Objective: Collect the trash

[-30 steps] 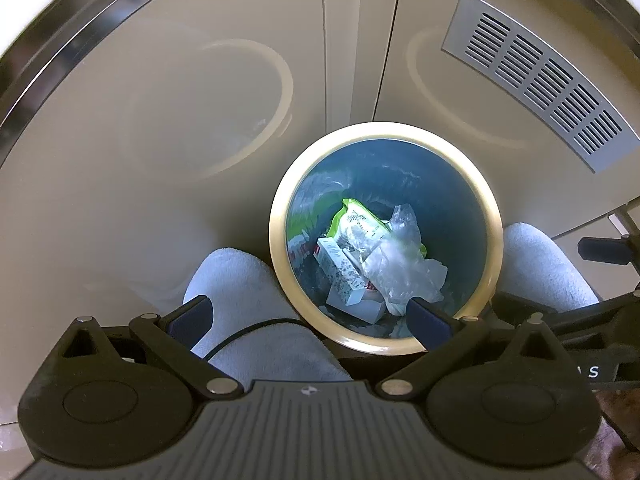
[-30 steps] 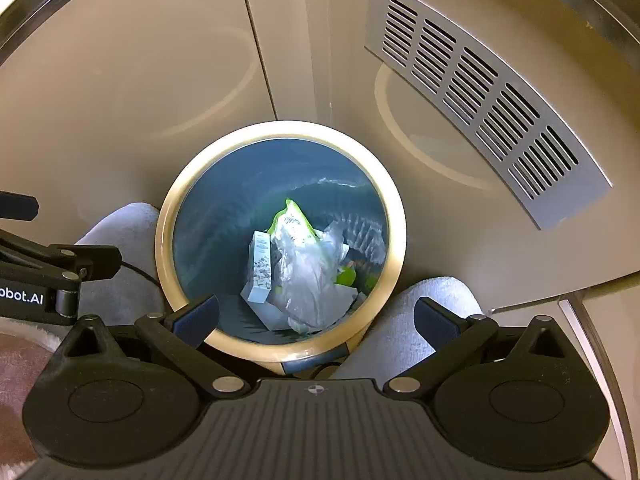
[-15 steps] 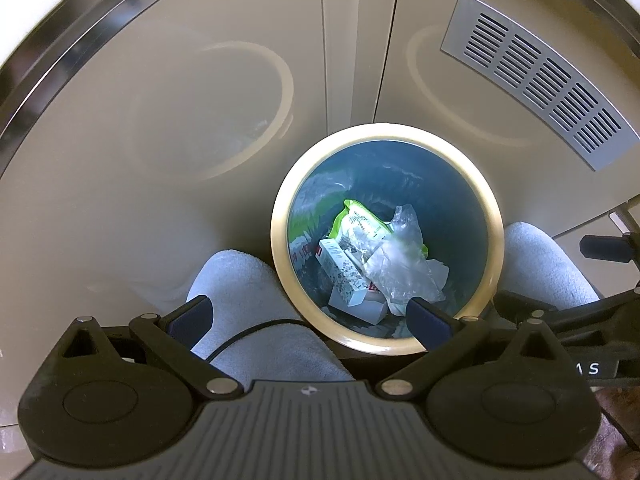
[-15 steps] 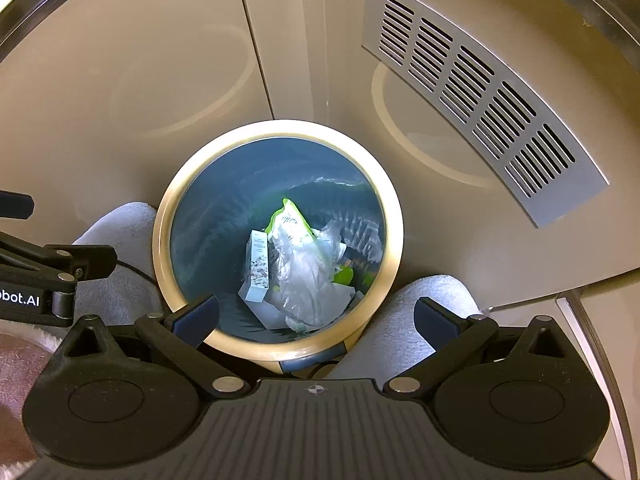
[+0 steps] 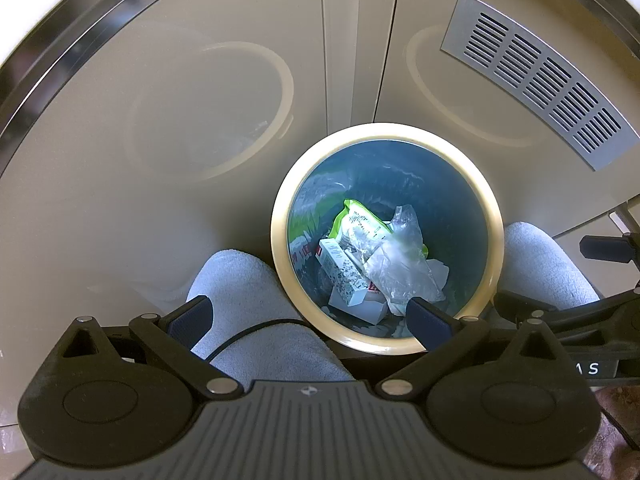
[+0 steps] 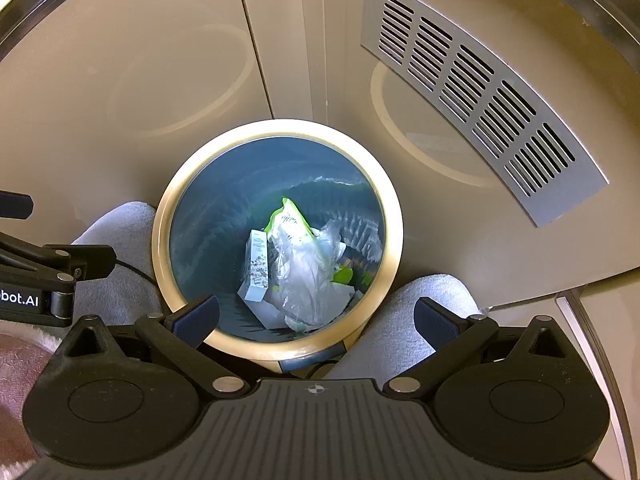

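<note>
Tongs on both sides are spread wide with nothing between them. The left gripper (image 5: 308, 316) hangs above the near rim of the trash bin (image 5: 280, 240), one fingertip (image 5: 426, 318) lying over the bin's opening and the other over a pale blue knee (image 5: 256, 304) on the bin's left. The right gripper (image 6: 318, 316) also hovers at the bin's (image 6: 160, 240) near rim, its fingers straddling the rim and the other knee (image 6: 404, 320); part of the left tool shows at the bin's left in this view.

Inside the bin, on a blue-grey liner, lies the collected trash. A crumpled clear plastic bag (image 5: 396, 264) sits on top, over a green and white wrapper (image 5: 352, 220) that leans toward the bin's far wall. A small white printed carton (image 5: 340, 272) rests against the wrapper's left side, with what looks like another white box (image 5: 360, 306) beneath it, though the pile hides most of it.

Beyond the bin stand glossy beige cabinet panels (image 5: 200, 120), which mirror its rim faintly. A slotted metal vent (image 5: 536, 76) is set in the panel to the bin's upper right.
</note>
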`<state>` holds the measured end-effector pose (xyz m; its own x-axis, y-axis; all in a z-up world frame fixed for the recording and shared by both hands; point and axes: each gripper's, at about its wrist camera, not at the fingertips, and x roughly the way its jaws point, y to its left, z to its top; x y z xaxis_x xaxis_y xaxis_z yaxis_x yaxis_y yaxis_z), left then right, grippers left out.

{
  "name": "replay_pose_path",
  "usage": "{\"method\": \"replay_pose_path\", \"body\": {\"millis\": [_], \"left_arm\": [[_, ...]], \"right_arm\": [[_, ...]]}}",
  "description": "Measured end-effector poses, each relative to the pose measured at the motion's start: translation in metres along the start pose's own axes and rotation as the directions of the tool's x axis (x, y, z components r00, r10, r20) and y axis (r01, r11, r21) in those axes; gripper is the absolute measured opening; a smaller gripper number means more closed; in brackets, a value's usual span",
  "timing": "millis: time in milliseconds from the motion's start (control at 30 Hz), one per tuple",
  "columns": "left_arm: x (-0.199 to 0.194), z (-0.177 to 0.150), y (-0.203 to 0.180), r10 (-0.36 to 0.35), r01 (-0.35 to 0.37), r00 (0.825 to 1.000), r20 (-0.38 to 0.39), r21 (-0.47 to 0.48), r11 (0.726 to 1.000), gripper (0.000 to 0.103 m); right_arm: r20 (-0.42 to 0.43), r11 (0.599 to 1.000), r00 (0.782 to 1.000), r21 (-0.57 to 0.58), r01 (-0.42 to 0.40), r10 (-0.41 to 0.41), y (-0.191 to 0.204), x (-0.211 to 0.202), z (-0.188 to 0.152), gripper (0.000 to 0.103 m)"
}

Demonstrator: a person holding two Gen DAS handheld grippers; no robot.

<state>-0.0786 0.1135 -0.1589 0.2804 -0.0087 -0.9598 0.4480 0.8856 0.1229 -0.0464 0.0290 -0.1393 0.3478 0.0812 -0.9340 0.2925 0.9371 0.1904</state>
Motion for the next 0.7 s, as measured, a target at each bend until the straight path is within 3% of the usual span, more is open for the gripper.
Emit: {"method": "replay_pose_path", "body": {"millis": [700], "left_arm": [[0.0075, 0.0000, 0.0004, 0.016, -0.016, 0.999, -0.032, 0.012, 1.000, 0.103]], "right_arm": [[0.000, 0.999, 0.999, 0.004, 0.032, -0.032, 0.0000, -0.0004, -0.0005, 0.103]]}}
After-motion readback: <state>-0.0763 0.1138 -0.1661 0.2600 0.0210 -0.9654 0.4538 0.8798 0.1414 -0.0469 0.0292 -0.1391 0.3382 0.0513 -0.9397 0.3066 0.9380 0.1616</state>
